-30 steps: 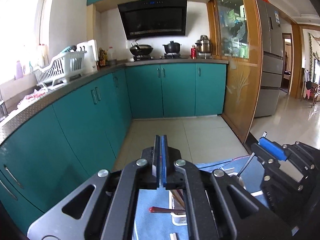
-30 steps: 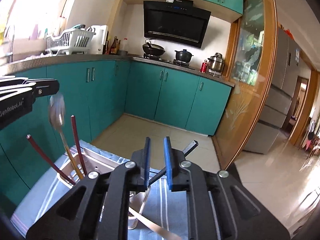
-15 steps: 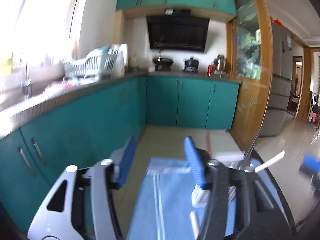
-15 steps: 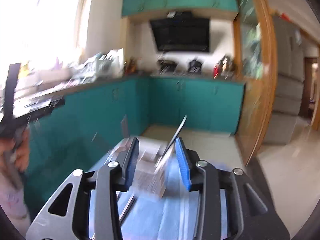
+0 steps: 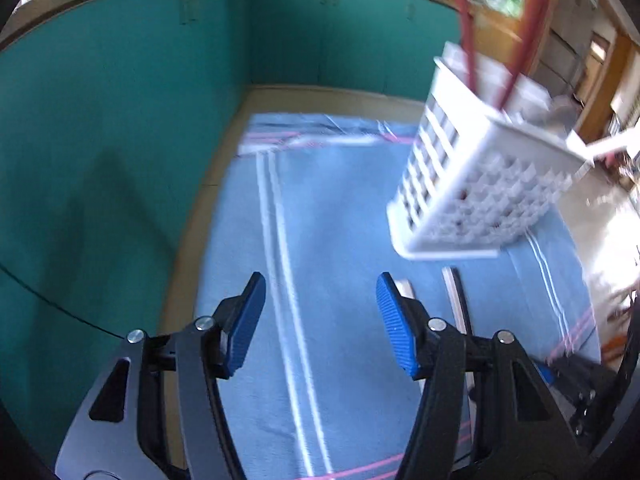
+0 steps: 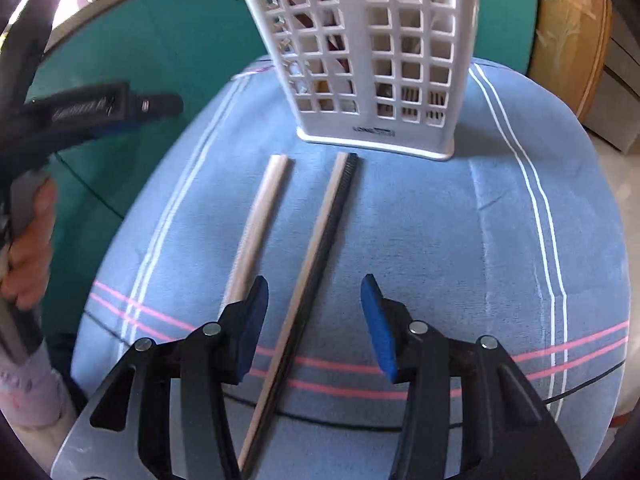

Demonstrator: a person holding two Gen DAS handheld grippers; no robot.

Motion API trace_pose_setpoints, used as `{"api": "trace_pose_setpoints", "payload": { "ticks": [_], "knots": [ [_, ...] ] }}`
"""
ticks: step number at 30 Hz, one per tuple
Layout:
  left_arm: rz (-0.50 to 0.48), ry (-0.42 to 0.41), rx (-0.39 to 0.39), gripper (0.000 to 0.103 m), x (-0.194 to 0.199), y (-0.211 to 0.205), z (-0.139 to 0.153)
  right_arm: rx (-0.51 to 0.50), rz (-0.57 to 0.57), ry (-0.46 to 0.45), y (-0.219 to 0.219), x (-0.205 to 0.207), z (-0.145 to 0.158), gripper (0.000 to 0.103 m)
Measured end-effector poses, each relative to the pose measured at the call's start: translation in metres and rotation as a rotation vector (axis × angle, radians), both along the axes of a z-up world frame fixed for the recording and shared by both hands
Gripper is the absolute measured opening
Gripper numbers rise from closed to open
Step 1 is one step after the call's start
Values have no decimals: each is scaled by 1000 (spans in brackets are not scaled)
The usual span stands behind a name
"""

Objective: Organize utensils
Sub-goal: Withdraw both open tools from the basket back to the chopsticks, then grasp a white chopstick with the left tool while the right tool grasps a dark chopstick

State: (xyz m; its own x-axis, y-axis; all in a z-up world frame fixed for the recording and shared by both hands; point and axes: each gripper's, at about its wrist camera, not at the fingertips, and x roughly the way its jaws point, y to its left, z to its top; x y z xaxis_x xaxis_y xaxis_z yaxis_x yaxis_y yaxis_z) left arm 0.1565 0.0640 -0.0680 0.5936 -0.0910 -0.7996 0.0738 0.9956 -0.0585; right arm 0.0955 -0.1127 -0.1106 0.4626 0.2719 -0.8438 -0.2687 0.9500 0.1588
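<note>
Blue striped cloth [image 6: 420, 220] covers the bench under both my tools. The white slotted caddy [image 6: 372, 60] stands ahead of the right tool [image 6: 314, 304] and already holds red chopsticks [image 5: 466, 28]. Two loose sticks, a pale one [image 6: 260, 224] and a dark-edged one [image 6: 316, 264], lie flat, the second between the opening jaws, ungripped. My left tool [image 5: 320, 312] gapes empty over bare cloth. I judge these two remain.

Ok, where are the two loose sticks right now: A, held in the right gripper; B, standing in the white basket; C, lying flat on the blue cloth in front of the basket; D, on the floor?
C: both sticks lie flat on the blue cloth, just in front of the white basket.
</note>
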Motion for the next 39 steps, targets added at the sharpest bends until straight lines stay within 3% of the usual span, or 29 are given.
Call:
{"api": "trace_pose_setpoints", "payload": {
  "ticks": [5, 6, 8, 9, 14, 18, 20, 21, 24, 33, 36, 37, 39],
  "knots": [
    [-40, 47, 27, 57, 5, -18, -12, -90, 25, -20, 20, -4, -7, 40],
    [-38, 53, 24, 56, 6, -20, -13, -109, 35, -28, 25, -5, -7, 35],
    [-41, 68, 16, 56, 8, -26, -17, -114, 61, -33, 29, -6, -7, 17],
    [-48, 74, 15, 56, 9, -30, -18, -117, 64, -31, 32, -6, -6, 15],
    [-55, 83, 28, 56, 11, -36, -24, -36, 20, -30, 9, -13, 4, 12],
    [-47, 78, 14, 57, 10, -31, -22, 42, -67, -121, -32, -34, 45, 12],
    [-49, 80, 9, 58, 11, -31, -22, 5, -90, -151, -44, -42, 59, 39],
    [-52, 82, 10, 58, 11, -33, -22, 11, -95, -162, -46, -46, 61, 69],
    [-67, 91, 26, 58, 11, -41, -24, 41, -132, -149, -68, -49, 60, 71],
    [-140, 176, 116, 58, 4, -79, -54, 26, -279, -46, -105, -30, 15, 71],
    [-142, 164, 159, 57, 0, -87, -55, 32, -308, -35, -115, -27, 9, 71],
    [-143, 164, 158, 55, -1, -87, -55, 33, -310, -34, -116, -27, 8, 71],
    [-161, 161, 108, 21, -3, -87, -55, 36, -308, -34, -115, -26, 9, 71]
  ]
}}
